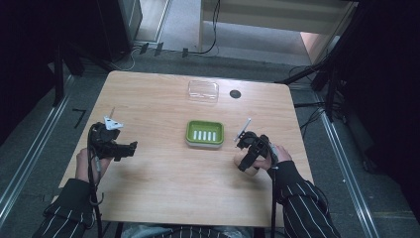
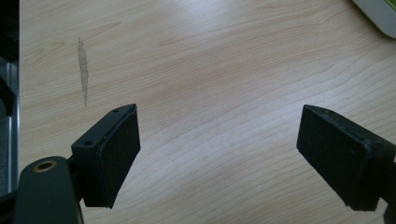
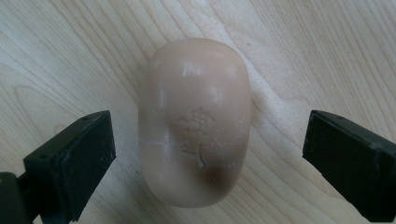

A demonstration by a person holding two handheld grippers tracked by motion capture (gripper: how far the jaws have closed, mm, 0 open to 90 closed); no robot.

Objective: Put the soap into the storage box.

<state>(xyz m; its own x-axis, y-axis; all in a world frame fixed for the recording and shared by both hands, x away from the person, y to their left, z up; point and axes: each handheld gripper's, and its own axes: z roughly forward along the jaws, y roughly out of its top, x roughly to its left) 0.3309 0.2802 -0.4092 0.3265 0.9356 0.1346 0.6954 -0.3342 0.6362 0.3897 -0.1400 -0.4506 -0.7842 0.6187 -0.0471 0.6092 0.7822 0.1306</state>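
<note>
Jaws of the right gripper (image 3: 205,154) stand wide open, one on each side of the soap (image 3: 196,121), not touching it. The soap lies flat on the surface (image 1: 163,188), not yet picked up, so the grab and the move are likely still to come. The left gripper (image 2: 219,154) is open and holds nothing. Nearby sits the green soap dish (image 1: 205,133), with a clear lid (image 1: 203,91) farther back. Nothing blocks the way.
</note>
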